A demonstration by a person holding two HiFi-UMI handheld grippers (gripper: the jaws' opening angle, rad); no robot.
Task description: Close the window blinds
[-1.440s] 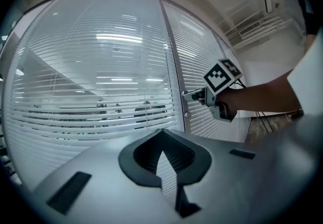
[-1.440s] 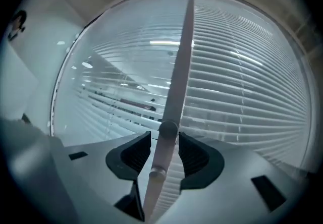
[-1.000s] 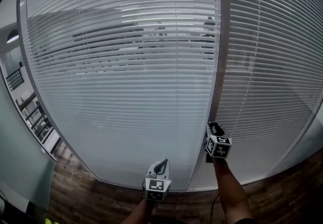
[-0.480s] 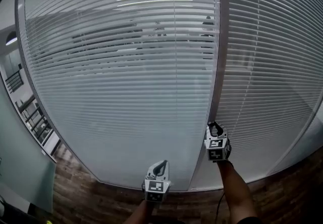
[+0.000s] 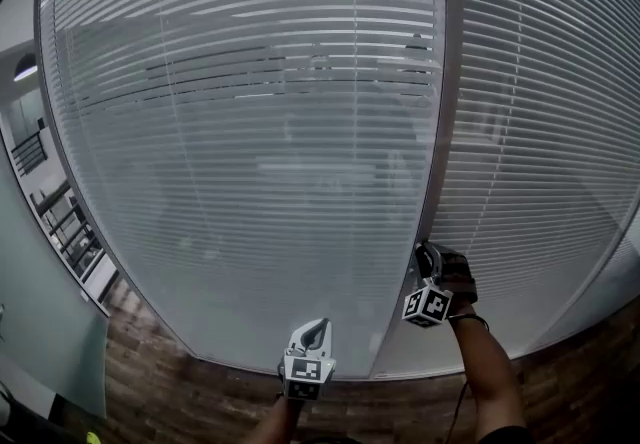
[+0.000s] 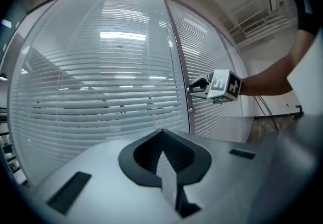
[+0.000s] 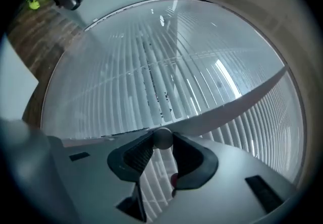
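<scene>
White window blinds [image 5: 250,162] hang behind a glass partition, split into two panes by a grey upright frame post [image 5: 440,132]. The slats of the left pane lie nearly flat against one another low down. Higher up, narrow gaps between them let dim shapes show through. The right pane's slats also run in close horizontal lines.

At the post, low on the partition, the right gripper [image 5: 422,250] reaches level towards the glass, with its marker cube [image 5: 427,304] tipped to one side. In the right gripper view its dark jaws have just been closing, and both tips press against a small round pale knob [image 7: 162,137] that sits on the post. The knob is clamped between them.

The left gripper [image 5: 318,327] is held lower and to the left, in front of the left pane and apart from the glass. Its jaws meet at the tips with nothing between them. Brown wood-patterned floor [image 5: 180,392] shows along the foot of the partition.
</scene>
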